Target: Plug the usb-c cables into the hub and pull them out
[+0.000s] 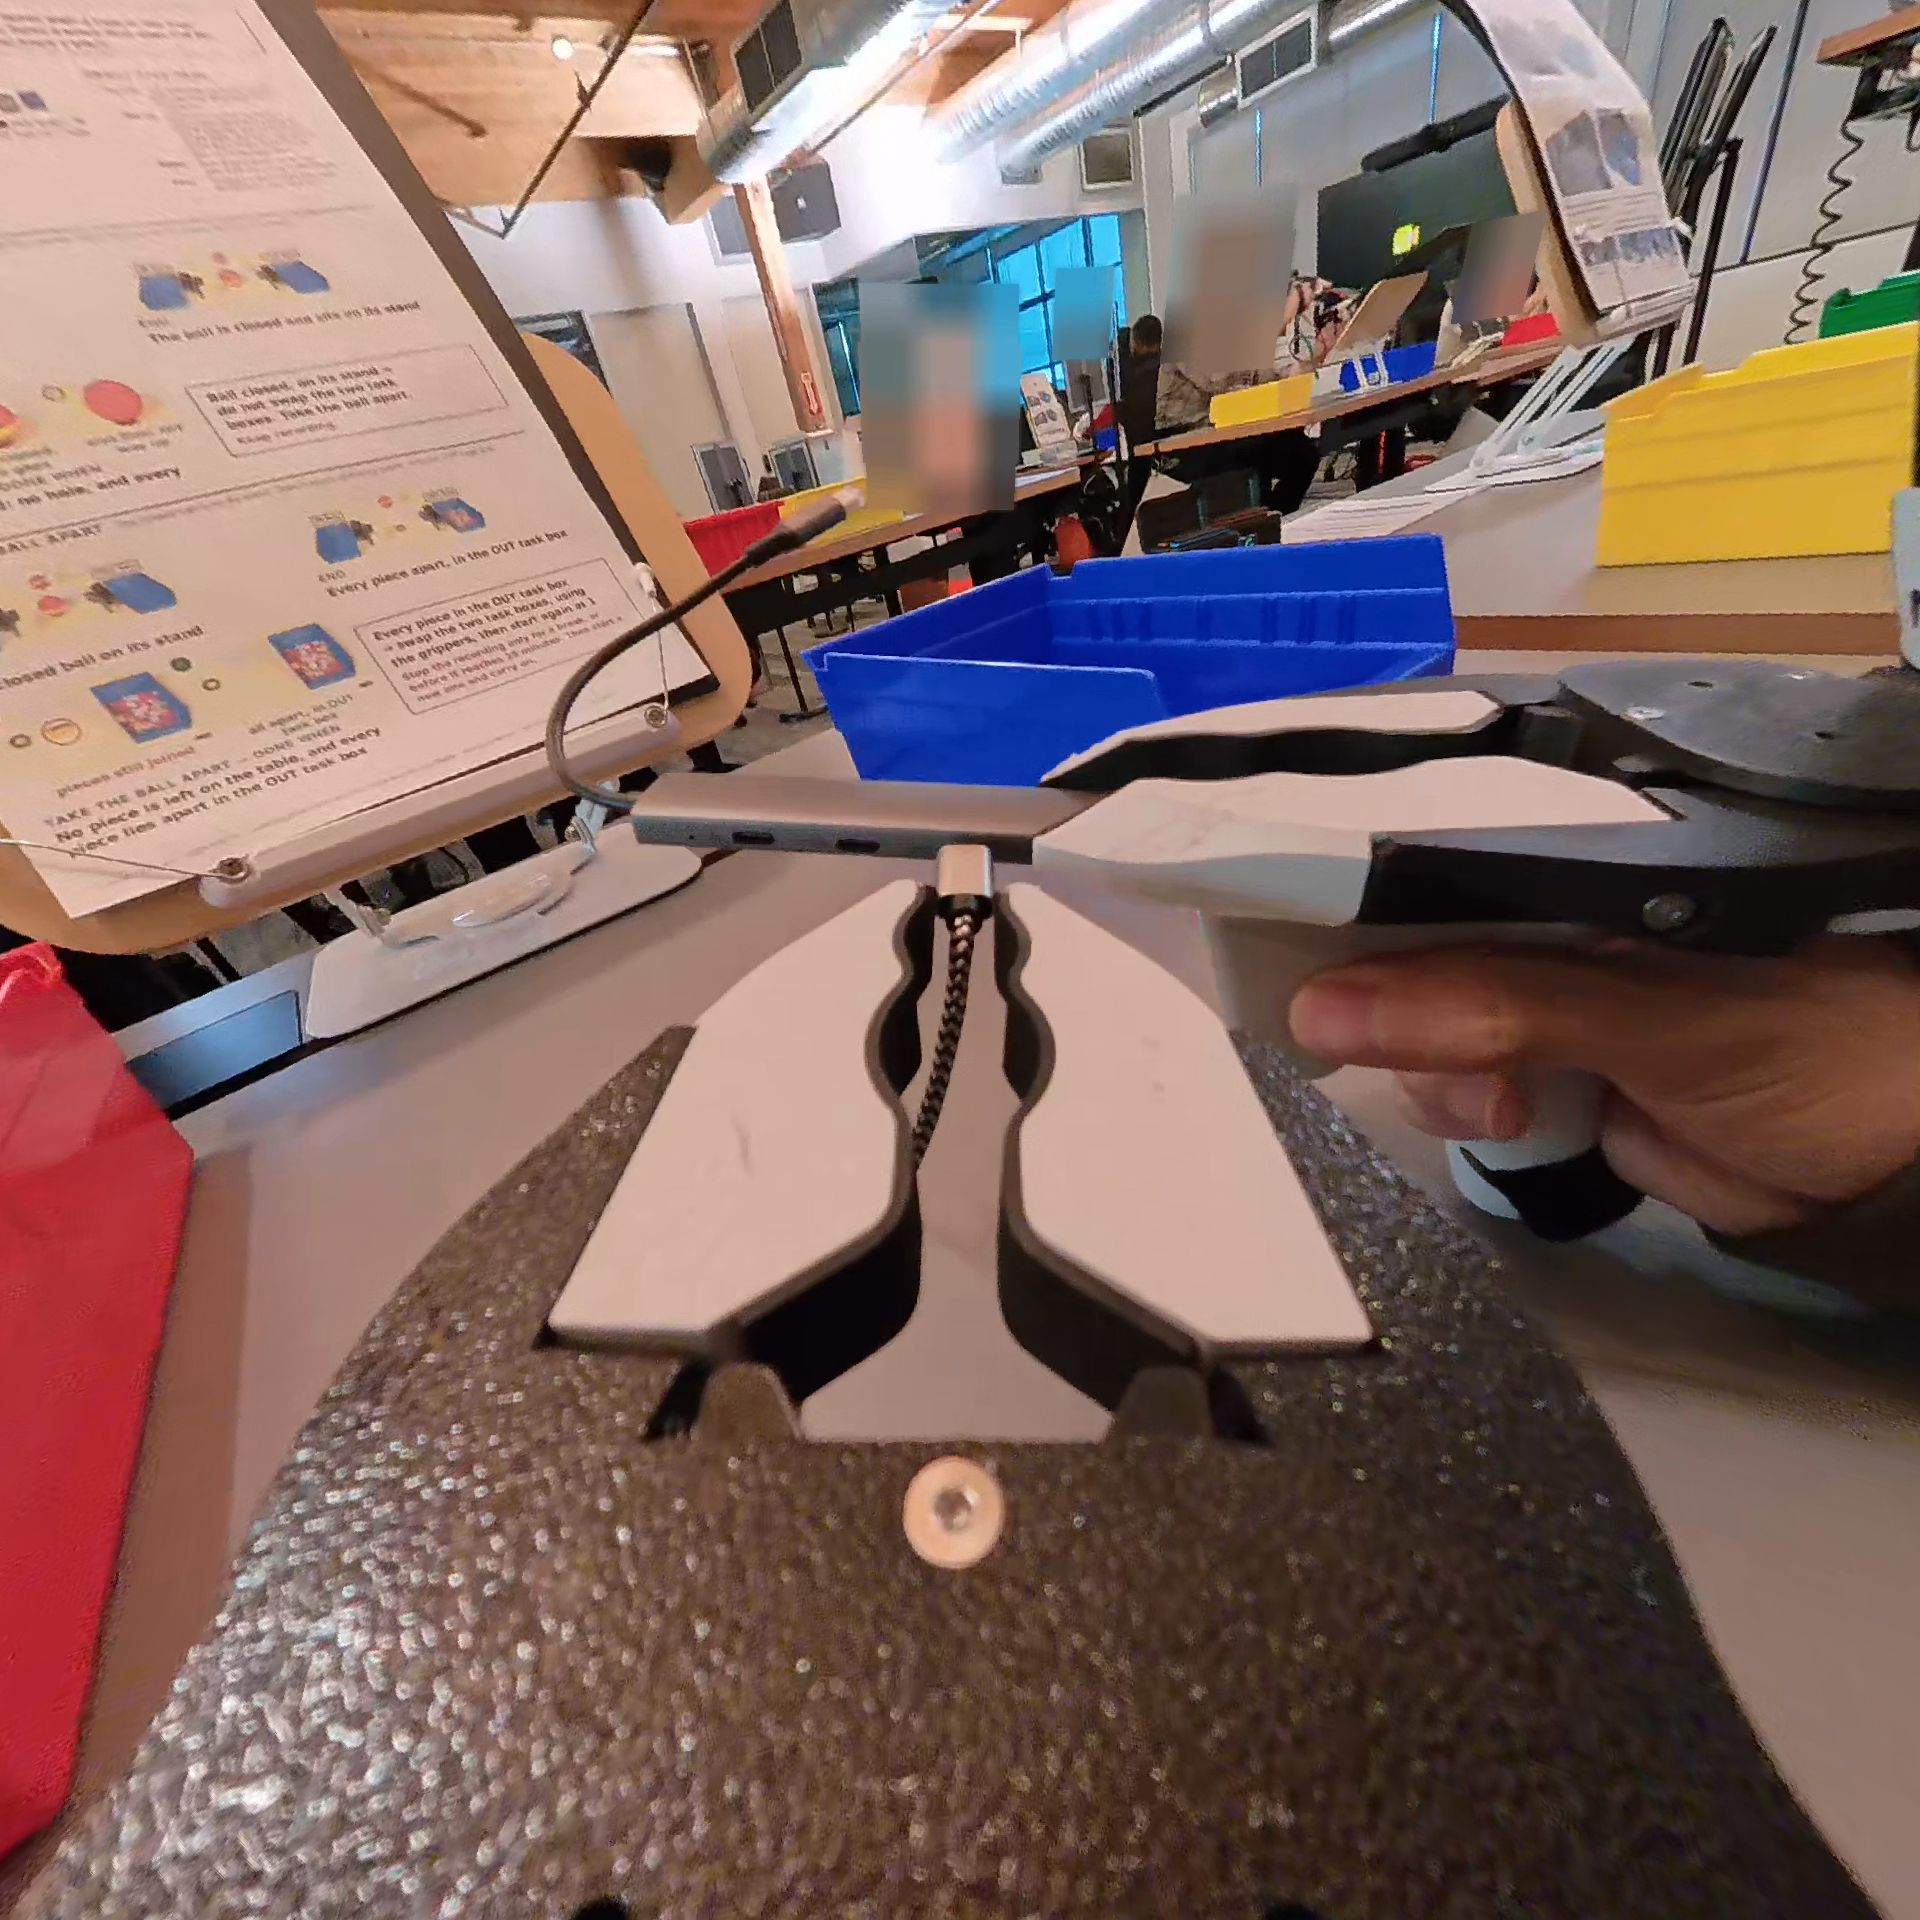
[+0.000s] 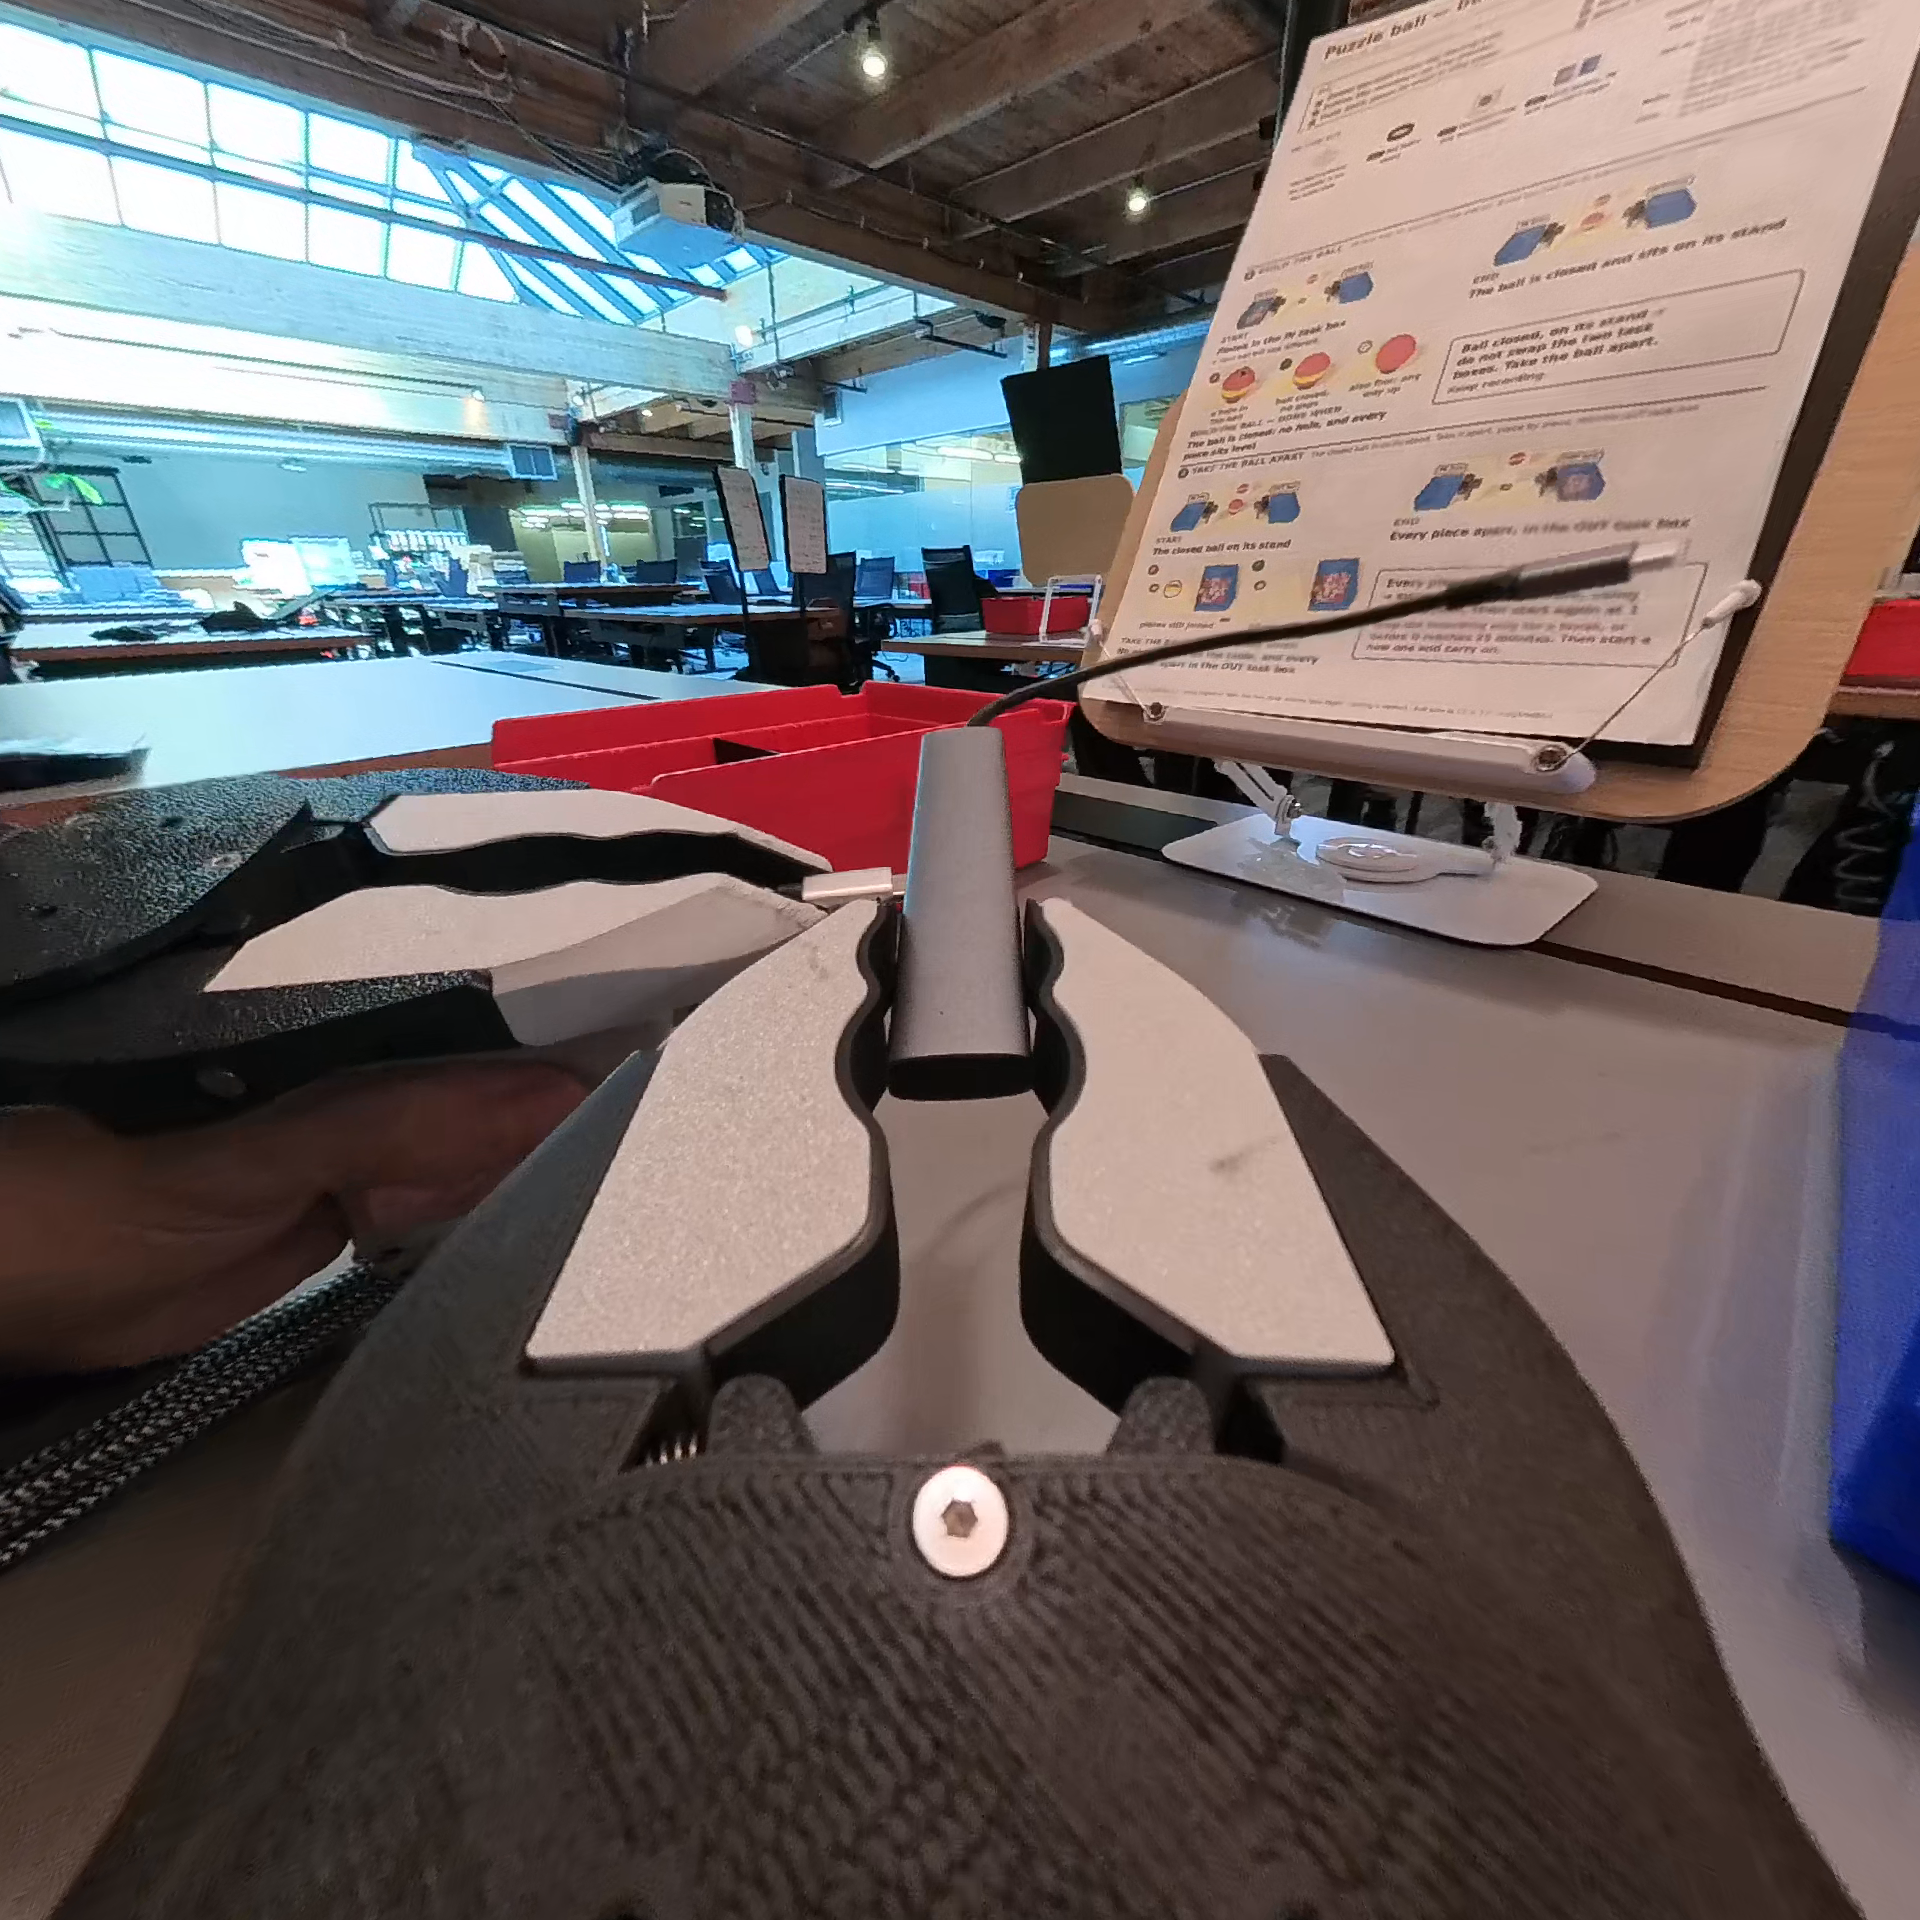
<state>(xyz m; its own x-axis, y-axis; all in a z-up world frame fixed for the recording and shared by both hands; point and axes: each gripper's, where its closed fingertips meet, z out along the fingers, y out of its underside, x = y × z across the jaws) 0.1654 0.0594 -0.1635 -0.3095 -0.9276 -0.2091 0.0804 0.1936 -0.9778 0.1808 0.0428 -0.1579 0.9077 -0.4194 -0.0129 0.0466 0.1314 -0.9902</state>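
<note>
My right gripper (image 2: 956, 914) is shut on one end of a grey metal hub (image 2: 956, 831) and holds it above the table. In the left wrist view the hub (image 1: 831, 821) lies crosswise, with the right gripper (image 1: 1044, 816) on its right end. My left gripper (image 1: 961, 894) is shut on a braided usb-c cable (image 1: 935, 1060). Its silver plug (image 1: 961, 868) butts against the hub's near side, and its metal tip is hidden. Two empty ports (image 1: 748, 836) show to the left. In the right wrist view the left gripper (image 2: 821, 888) holds that plug (image 2: 847, 886) at the hub's left side.
The hub's own black lead (image 1: 582, 707) curls up and left. An instruction sheet on a stand (image 1: 312, 468) is at the back left. A blue bin (image 1: 1143, 665) is behind the hub, a red bin (image 2: 810, 769) on the left side, a yellow bin (image 1: 1756, 457) far right. The tips of both grippers are at nearly the same place.
</note>
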